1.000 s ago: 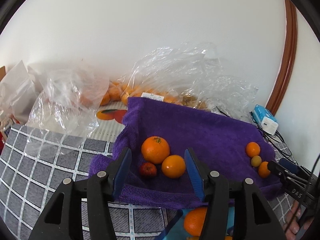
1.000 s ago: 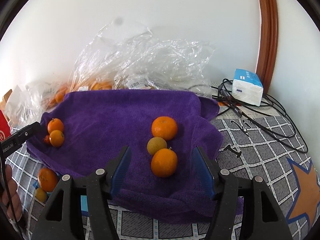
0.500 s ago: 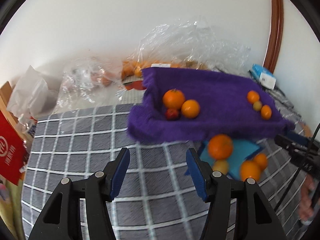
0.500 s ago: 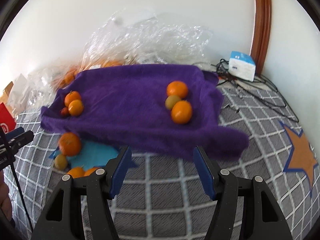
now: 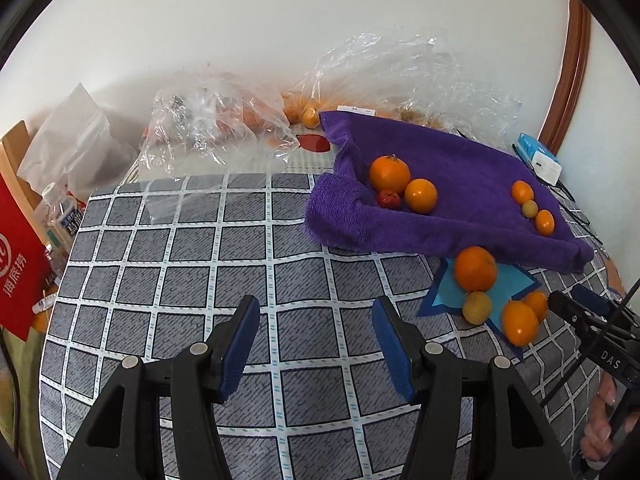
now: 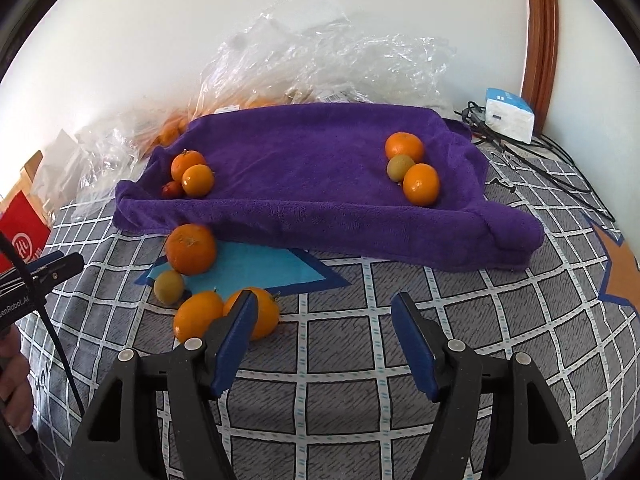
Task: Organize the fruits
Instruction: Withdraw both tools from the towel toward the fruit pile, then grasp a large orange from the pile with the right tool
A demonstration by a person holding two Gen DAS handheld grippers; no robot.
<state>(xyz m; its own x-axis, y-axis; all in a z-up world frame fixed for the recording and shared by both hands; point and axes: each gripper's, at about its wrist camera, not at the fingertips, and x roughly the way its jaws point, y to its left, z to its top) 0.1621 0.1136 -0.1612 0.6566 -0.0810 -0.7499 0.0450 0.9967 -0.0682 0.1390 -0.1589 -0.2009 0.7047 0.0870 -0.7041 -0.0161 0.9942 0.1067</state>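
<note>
Both empty tongs, left (image 5: 316,340) parted, right (image 6: 324,336) opening, have drawn back from the rumpled purple towel (image 6: 320,168), leaving four loose round orange and yellow-green fruits (image 6: 191,249) on the near grid-patterned tabletop (image 6: 360,360) to sort.

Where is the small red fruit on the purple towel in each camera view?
Left wrist view: the small red fruit sits right of centre, at the towel's near-left corner, in front of two oranges.
Right wrist view: it sits left of centre, at the towel's left end, beside the same two oranges.
Shared landmark: the purple towel.
</note>
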